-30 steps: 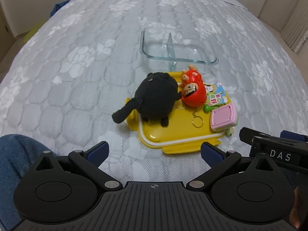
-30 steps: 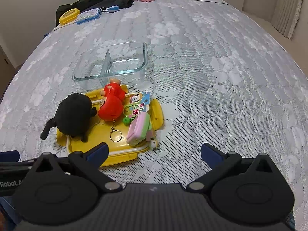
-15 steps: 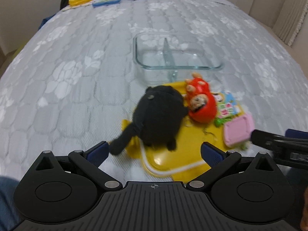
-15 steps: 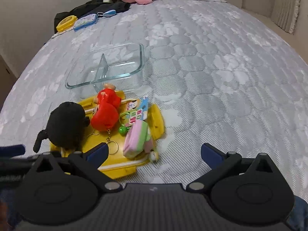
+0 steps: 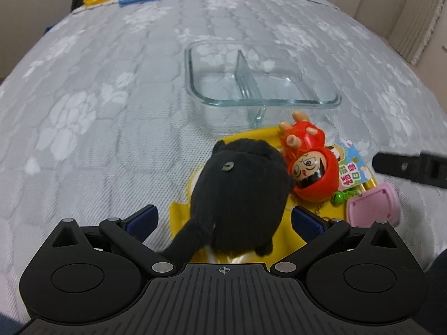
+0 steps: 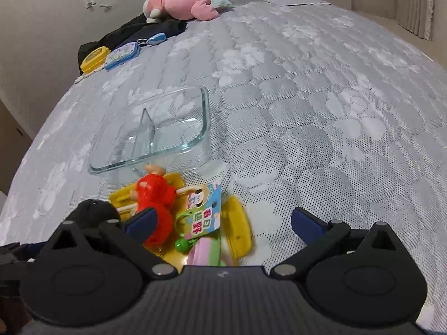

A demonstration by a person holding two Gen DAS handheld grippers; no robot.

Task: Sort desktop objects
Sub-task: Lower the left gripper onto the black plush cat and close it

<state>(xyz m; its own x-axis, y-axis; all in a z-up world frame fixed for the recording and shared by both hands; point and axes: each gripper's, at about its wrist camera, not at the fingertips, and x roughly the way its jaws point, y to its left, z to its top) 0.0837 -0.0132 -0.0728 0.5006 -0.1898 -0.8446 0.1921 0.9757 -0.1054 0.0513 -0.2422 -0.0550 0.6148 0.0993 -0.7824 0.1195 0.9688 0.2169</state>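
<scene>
A yellow lid (image 5: 285, 231) lies on the grey quilted bed and carries a black plush toy (image 5: 240, 192), a red doll keychain (image 5: 310, 167), a colourful card charm (image 5: 349, 170) and a pink-green case (image 5: 374, 209). A clear two-compartment glass dish (image 5: 259, 83) stands empty just beyond it. My left gripper (image 5: 223, 220) is open, its fingers on either side of the black plush. My right gripper (image 6: 223, 220) is open above the card charm (image 6: 204, 212) and the case (image 6: 206, 254), its left finger over the red doll (image 6: 153, 195).
At the bed's far end lie a pink plush (image 6: 184, 0), dark clothing (image 6: 134, 36), a yellow container (image 6: 93, 58), a blue case (image 6: 123, 55) and a blue keychain (image 6: 156, 38). Curtains (image 6: 416, 2) hang at the right.
Both grippers have moved forward and down toward the yellow lid. The left one now straddles the black plush; the right one hangs over the charm and case. The objects have not moved.
</scene>
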